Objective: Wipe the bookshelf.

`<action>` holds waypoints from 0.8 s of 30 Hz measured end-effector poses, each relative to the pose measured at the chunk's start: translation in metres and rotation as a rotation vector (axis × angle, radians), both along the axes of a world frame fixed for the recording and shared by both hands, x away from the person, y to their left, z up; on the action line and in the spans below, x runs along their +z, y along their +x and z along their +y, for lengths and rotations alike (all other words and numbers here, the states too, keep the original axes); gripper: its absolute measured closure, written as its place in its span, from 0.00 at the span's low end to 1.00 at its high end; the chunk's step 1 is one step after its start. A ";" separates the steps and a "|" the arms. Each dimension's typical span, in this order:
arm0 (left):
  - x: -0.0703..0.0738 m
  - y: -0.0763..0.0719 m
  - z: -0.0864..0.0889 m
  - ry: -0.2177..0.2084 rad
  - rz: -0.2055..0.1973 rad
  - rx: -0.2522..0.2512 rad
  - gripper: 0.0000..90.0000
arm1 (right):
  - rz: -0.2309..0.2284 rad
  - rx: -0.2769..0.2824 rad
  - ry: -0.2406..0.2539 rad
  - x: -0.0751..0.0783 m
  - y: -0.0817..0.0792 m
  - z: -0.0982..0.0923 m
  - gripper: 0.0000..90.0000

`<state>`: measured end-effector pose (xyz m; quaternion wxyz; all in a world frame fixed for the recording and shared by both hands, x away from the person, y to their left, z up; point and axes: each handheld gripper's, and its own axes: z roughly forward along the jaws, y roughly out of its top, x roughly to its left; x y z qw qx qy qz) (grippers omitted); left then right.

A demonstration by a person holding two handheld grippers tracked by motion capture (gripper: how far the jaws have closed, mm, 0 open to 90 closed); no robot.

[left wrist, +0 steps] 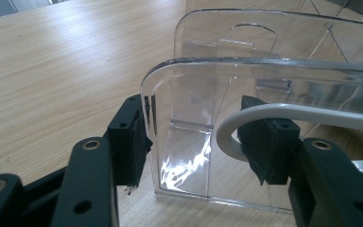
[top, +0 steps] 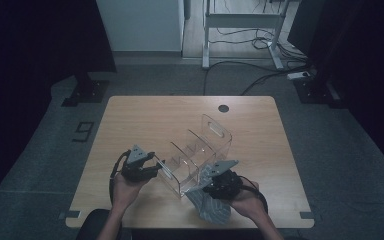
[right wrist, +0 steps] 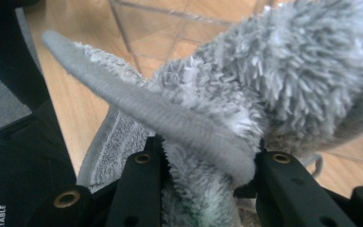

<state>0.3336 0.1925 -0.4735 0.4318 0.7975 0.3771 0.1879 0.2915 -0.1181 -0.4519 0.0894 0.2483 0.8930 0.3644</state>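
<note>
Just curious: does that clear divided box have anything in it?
Empty. Bare wood shows through every compartment of the clear box; the grey cloth is outside, in the right tongs.

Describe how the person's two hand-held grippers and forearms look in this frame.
Both tools are black. The left hand-held gripper and the right hand-held gripper each carry a grey three-cornered plate on top, and a dark cable loops back from each toward the wrist. Up close, the jaws are flat black bars with brass-ringed screw holes and blocky black pads. The forearms are bare, with no sleeves visible.
</note>
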 end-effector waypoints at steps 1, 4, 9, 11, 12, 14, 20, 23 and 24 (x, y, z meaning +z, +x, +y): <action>0.000 0.000 0.000 0.000 0.000 0.000 0.50 | -0.003 -0.009 0.005 0.002 0.001 -0.002 0.76; 0.000 0.000 0.000 -0.001 0.000 0.000 0.50 | -0.011 -0.027 0.014 0.009 0.003 -0.009 0.76; 0.000 0.000 0.000 -0.001 0.000 0.000 0.50 | -0.032 -0.060 0.007 0.017 0.006 -0.020 0.76; 0.000 0.000 0.000 -0.001 0.000 0.000 0.50 | -0.034 -0.073 0.008 0.020 0.008 -0.025 0.76; 0.000 0.000 0.000 -0.001 0.000 -0.001 0.50 | -0.036 -0.083 0.013 0.021 0.008 -0.028 0.76; 0.000 0.000 0.000 -0.001 0.001 -0.002 0.50 | -0.036 -0.098 0.015 0.023 0.010 -0.034 0.76; 0.000 0.001 0.000 -0.002 -0.001 -0.004 0.50 | -0.052 -0.165 0.012 0.027 0.015 -0.055 0.76; 0.000 0.001 0.001 -0.002 -0.001 -0.005 0.50 | -0.056 -0.204 0.014 0.027 0.019 -0.068 0.76; 0.000 0.001 0.001 -0.002 -0.001 -0.006 0.50 | -0.054 -0.219 0.016 0.027 0.020 -0.072 0.76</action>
